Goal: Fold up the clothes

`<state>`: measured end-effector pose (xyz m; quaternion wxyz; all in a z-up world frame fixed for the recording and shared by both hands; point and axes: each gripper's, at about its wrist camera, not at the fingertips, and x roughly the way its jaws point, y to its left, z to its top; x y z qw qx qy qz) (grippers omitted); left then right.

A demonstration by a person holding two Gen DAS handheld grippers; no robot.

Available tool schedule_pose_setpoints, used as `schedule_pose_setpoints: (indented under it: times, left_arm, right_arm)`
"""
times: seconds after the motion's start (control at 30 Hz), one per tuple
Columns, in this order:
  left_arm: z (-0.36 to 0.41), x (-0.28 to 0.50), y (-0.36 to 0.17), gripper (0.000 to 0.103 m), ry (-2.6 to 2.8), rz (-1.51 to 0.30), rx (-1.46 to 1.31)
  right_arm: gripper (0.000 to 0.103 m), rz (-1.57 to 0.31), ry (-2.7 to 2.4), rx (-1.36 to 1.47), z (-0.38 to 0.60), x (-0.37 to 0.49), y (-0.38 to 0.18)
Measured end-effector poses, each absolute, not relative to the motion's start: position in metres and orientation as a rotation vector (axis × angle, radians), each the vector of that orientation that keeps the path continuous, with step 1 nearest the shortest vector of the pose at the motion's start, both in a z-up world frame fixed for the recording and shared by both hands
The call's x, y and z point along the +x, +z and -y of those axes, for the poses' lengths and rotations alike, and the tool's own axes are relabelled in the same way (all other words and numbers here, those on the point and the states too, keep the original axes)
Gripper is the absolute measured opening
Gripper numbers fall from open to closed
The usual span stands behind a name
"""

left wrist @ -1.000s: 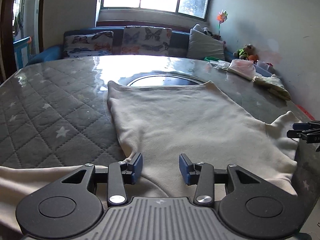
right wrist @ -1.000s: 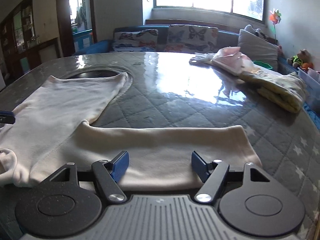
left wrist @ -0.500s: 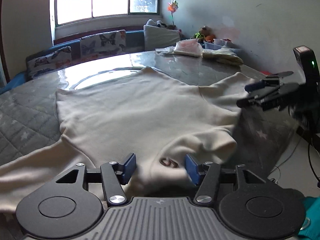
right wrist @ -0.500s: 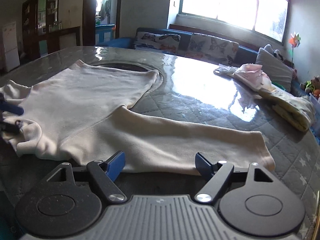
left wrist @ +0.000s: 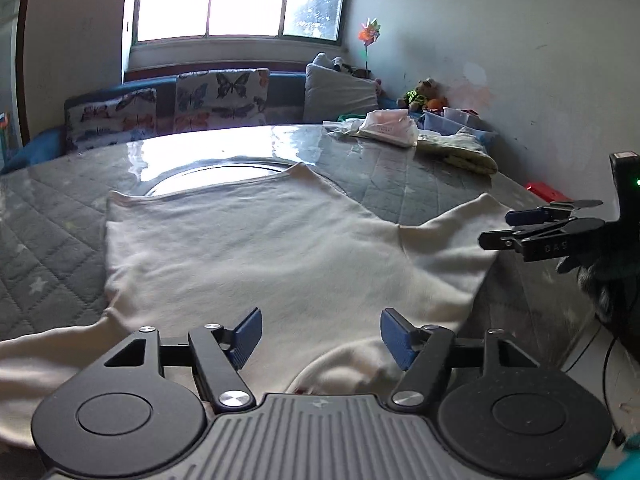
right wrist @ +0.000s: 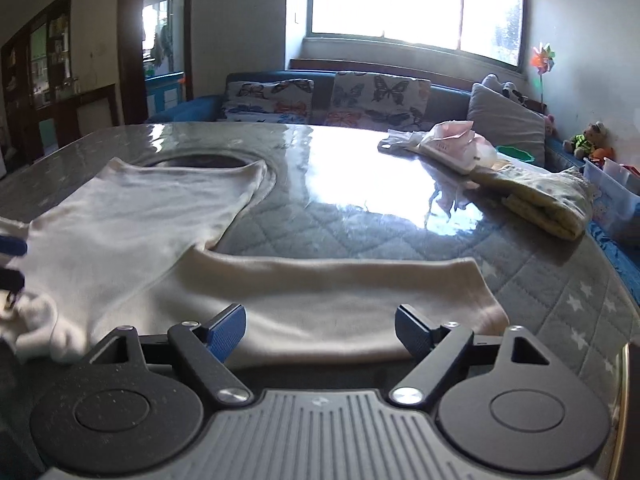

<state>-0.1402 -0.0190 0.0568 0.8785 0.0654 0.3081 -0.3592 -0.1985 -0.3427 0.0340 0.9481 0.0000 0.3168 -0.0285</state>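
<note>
One label, "DAS", marks the right claw (left wrist: 520,228).

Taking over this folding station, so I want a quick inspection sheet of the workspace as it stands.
Surface: quilted table cover, glossy, glare.
Job's things: cream long-sleeved top spread flat, right sleeve stretched sideways.
Clutter: folded yellow cloth, pink-white bundle at far edge.
Grippers: left gripper and right gripper opening over the top, pads pressing nothing.
Cables: dark cable beside table.
Surroundings: window, butterfly cushions, storage box.
</note>
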Motion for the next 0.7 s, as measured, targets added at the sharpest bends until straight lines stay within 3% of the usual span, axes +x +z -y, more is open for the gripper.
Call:
schedule_pose_setpoints:
  times: [0.27, 0.5, 0.7]
  left_arm:
    - [0.046, -0.122, 0.061, 0.094, -0.659, -0.699, 0.084]
    - [0.055, -0.113, 0.053, 0.103, -0.576, -0.781, 0.07]
    - [0.06, -0.107, 0.045, 0.103, -0.522, -0.85, 0.073]
  right_arm:
    - [0.09, -0.655, -0.115, 0.054, 0.355, -0.175, 0.024]
    - [0.1, -0.678, -0.13, 0.06, 0.357, -0.169, 0.01]
    - [0.103, -0.678, -0.12, 0.059, 0.356, -0.169, 0.008]
